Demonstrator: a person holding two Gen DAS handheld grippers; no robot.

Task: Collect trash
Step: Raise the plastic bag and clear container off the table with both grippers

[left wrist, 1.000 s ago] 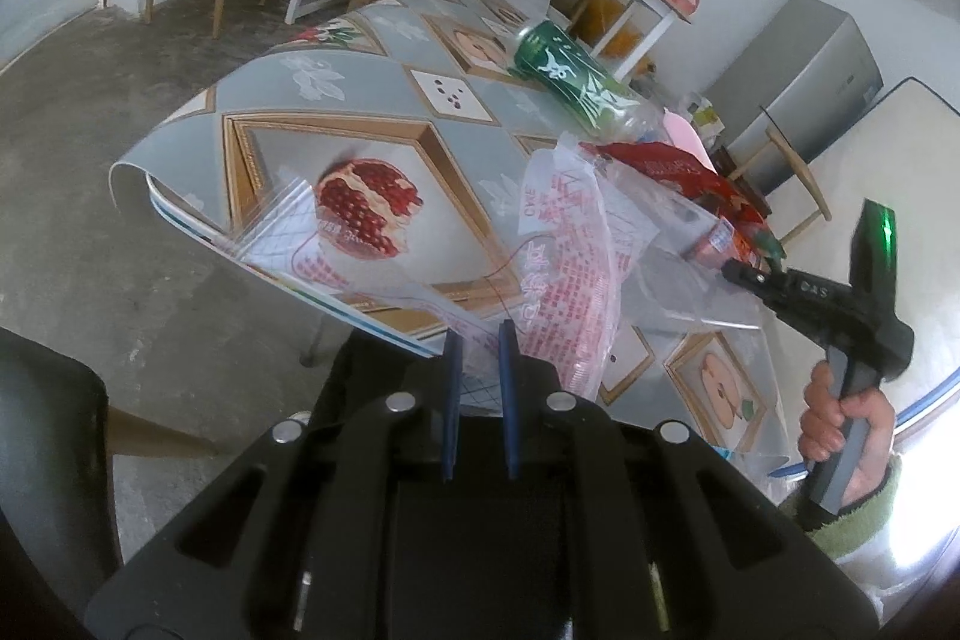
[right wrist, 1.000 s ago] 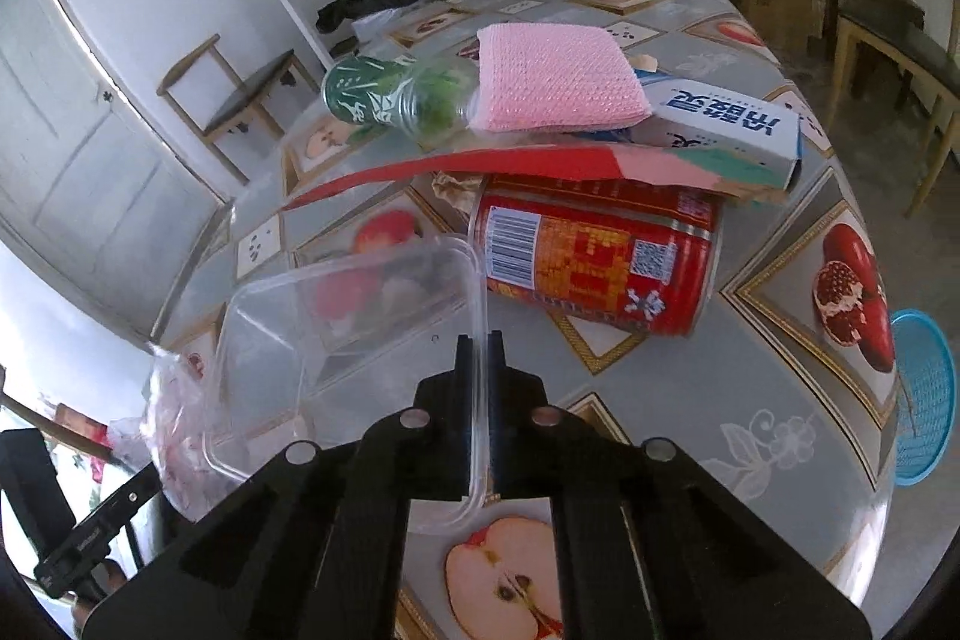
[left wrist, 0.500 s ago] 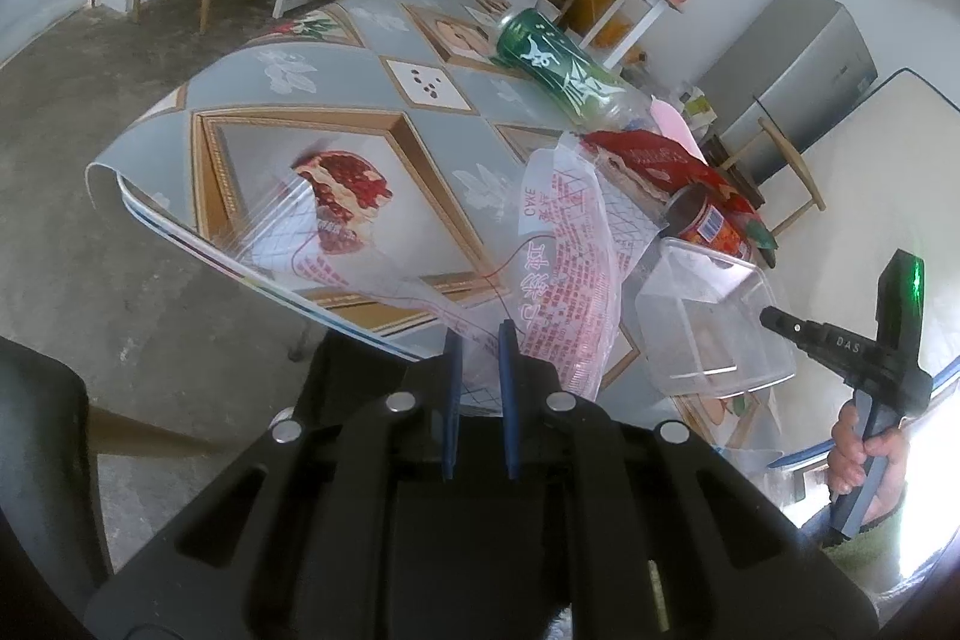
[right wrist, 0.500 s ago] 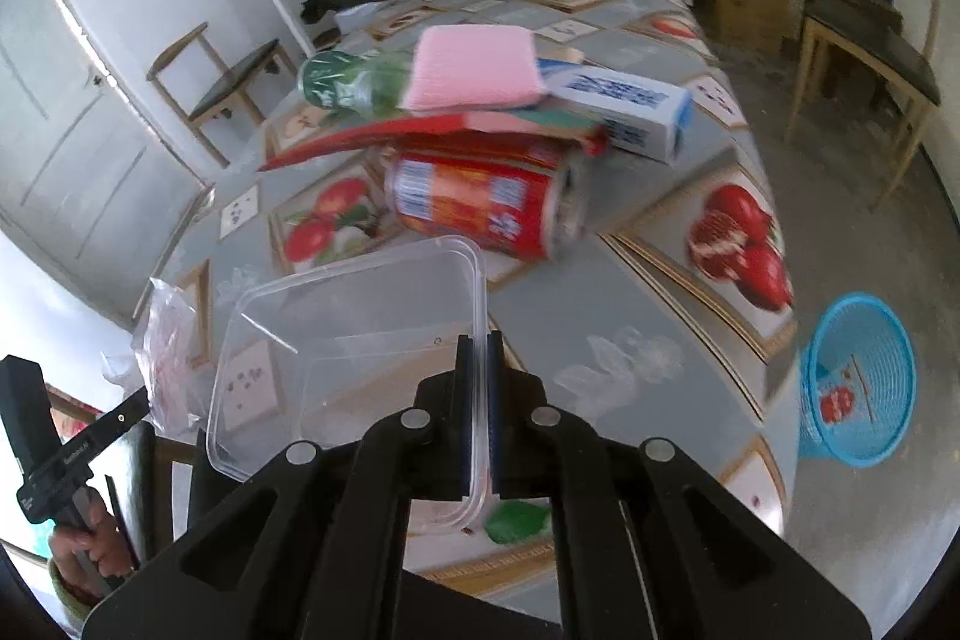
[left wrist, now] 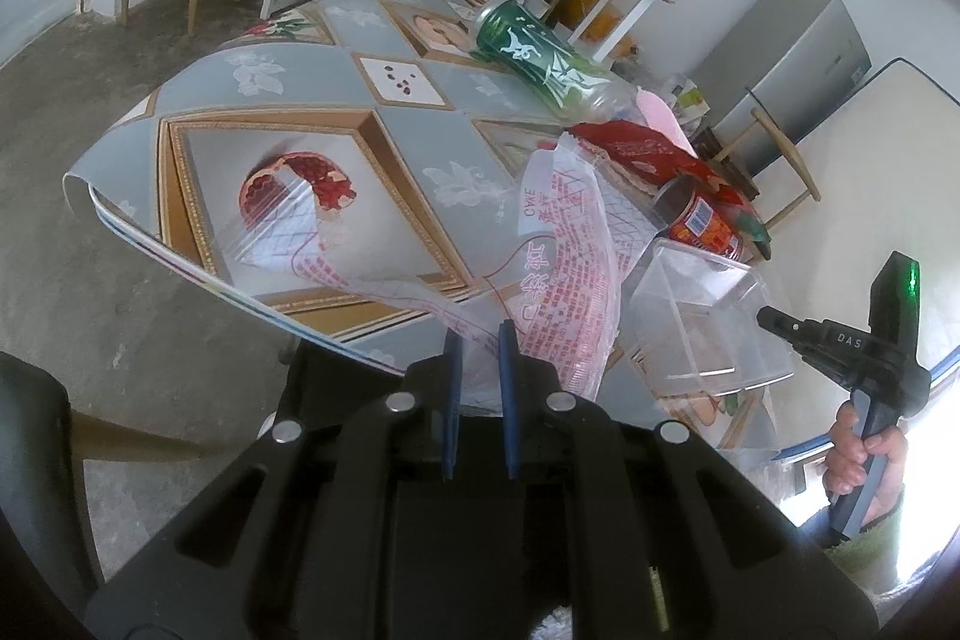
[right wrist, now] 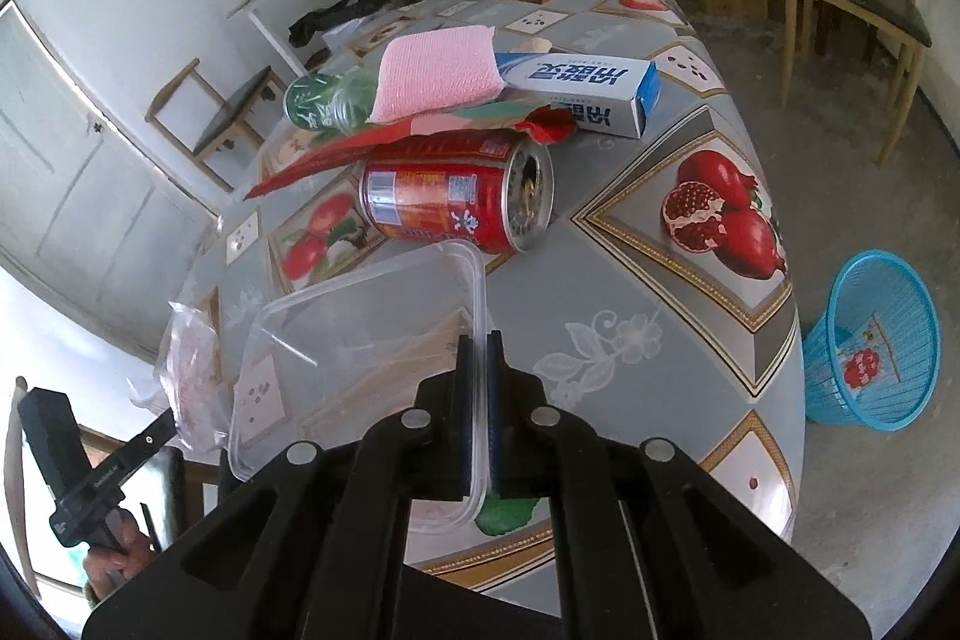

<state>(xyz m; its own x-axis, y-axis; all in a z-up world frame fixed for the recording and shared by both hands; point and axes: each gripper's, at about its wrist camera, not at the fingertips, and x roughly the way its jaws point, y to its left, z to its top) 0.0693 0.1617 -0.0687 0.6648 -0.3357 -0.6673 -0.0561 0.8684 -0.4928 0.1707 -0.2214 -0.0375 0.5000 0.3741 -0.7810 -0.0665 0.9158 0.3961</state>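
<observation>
Clear container (right wrist: 360, 340), now off the can, in right hand-held gripper (right wrist: 478, 358)

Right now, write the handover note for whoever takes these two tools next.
Left tool: shut on the printed plastic bag, held at the table edge.
Right tool: shut on the rim of the clear plastic container, lifted over the table.
On the table: red can, green bottle, pink sponge, white-blue box, red wrapper.
Blue basket stands on the floor.
Nothing visibly binned yet; everything remains.
</observation>
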